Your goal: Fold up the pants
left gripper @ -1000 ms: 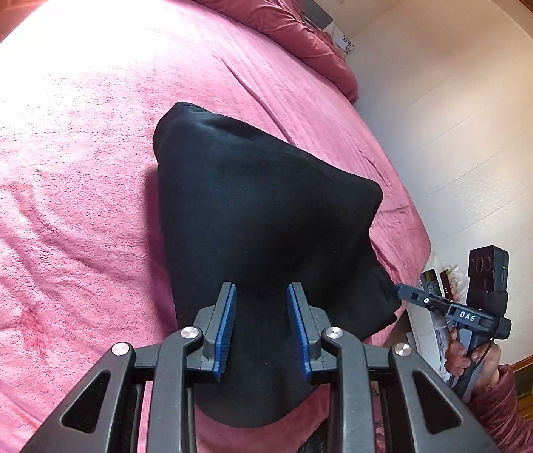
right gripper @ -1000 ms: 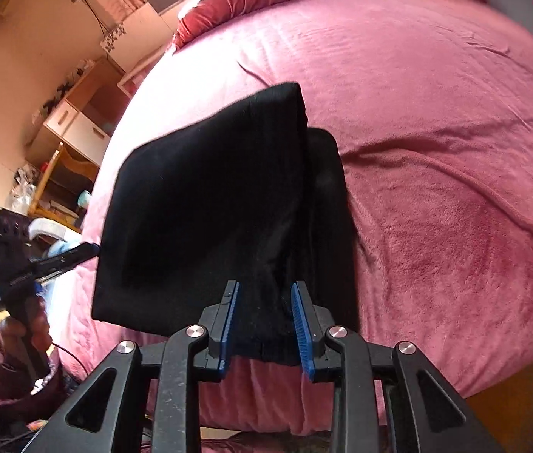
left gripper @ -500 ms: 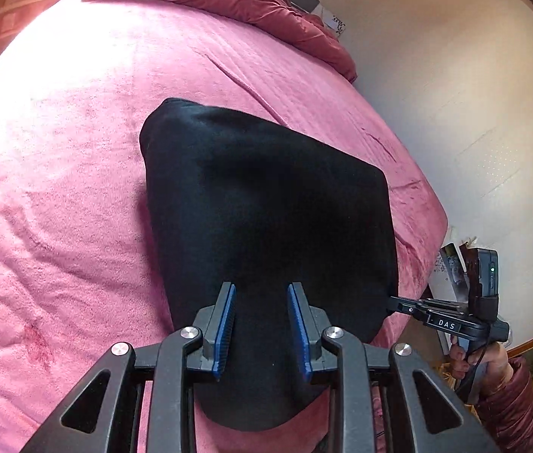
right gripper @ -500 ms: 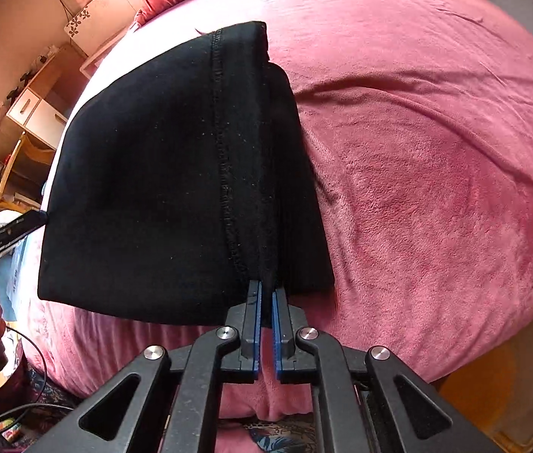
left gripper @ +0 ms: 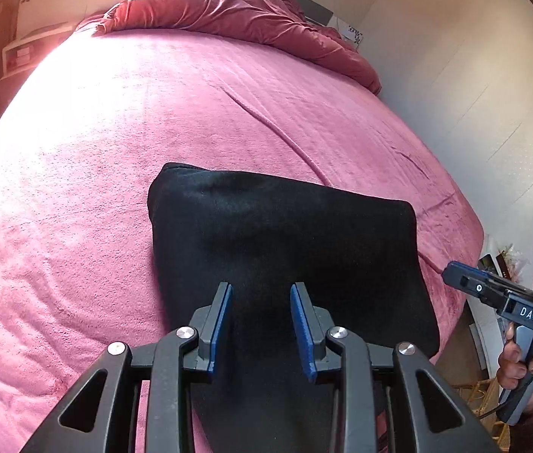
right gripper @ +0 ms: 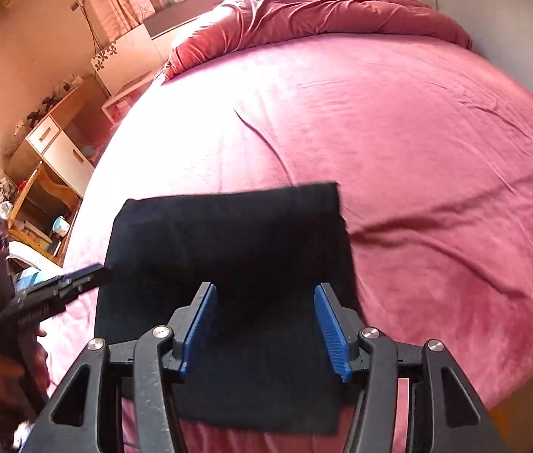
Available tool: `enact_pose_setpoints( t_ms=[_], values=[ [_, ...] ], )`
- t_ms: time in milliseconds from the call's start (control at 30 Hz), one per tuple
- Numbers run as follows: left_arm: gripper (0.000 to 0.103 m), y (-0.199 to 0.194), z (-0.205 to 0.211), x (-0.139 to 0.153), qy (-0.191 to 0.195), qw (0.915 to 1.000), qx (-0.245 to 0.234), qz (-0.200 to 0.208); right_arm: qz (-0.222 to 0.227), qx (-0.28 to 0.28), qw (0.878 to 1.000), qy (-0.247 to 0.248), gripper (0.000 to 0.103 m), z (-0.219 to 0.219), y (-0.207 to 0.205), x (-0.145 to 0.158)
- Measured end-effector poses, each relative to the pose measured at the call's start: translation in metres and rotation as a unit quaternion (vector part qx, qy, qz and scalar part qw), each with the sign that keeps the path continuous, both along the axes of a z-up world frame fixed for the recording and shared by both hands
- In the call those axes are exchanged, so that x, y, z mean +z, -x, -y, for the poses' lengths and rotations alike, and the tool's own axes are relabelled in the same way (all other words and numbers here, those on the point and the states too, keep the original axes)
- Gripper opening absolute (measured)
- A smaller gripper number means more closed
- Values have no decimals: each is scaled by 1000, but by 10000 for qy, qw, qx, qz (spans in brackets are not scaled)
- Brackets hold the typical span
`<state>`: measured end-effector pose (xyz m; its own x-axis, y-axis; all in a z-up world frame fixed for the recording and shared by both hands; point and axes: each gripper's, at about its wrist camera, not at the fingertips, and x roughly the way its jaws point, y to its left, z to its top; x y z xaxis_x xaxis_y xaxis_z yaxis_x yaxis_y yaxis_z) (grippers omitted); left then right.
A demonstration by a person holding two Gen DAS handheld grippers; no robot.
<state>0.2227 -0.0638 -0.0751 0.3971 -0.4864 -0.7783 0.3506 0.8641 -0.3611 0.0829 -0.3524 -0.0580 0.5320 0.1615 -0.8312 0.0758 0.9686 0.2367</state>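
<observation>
The black pants lie folded into a flat rectangle near the foot edge of the pink bed. My left gripper hovers over their near left part, pads apart, dark cloth showing under and between them with no pinch visible. In the right wrist view the pants lie under my right gripper, whose jaws are opening wide with the pads off the cloth. The right gripper also shows just off the pants' right edge, and the left gripper at their left edge.
A crumpled red duvet is heaped at the head of the bed. A white wall runs along the right side. A wooden desk with drawers and clutter stands left of the bed. A person's hand grips the right handle.
The pants, raised in a tent shape a second ago, now lie flat. The right gripper pinched their near edge half a second ago and has since let go and drawn back. The left gripper also backed away.
</observation>
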Motion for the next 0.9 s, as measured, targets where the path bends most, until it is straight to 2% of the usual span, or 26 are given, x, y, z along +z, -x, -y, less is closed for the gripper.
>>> enact_pose_setpoints(
  t_ms=[167,367,500,567,767,900],
  values=[
    [32,-7,15,-8,-373,9990,227,85,-279,-165,9992,235,55,-13,-37,-20],
    [33,-7,32,-21,-708,9972,153,201,-592,-470,9963,413,55,3,-43,-49],
    [41,-7,38,-29,-818,9963,135,218,-646,-626,9955,290,64,12,-46,-65],
    [41,-7,41,-32,-903,9955,112,248,-627,-674,9956,152,65,16,-46,-72],
    [44,-6,46,-36,-1027,9942,55,325,-481,-665,9963,237,70,16,-51,-82],
    [46,-7,48,-39,-1058,9938,25,332,-458,-826,9955,55,82,25,-51,-94]
  ],
)
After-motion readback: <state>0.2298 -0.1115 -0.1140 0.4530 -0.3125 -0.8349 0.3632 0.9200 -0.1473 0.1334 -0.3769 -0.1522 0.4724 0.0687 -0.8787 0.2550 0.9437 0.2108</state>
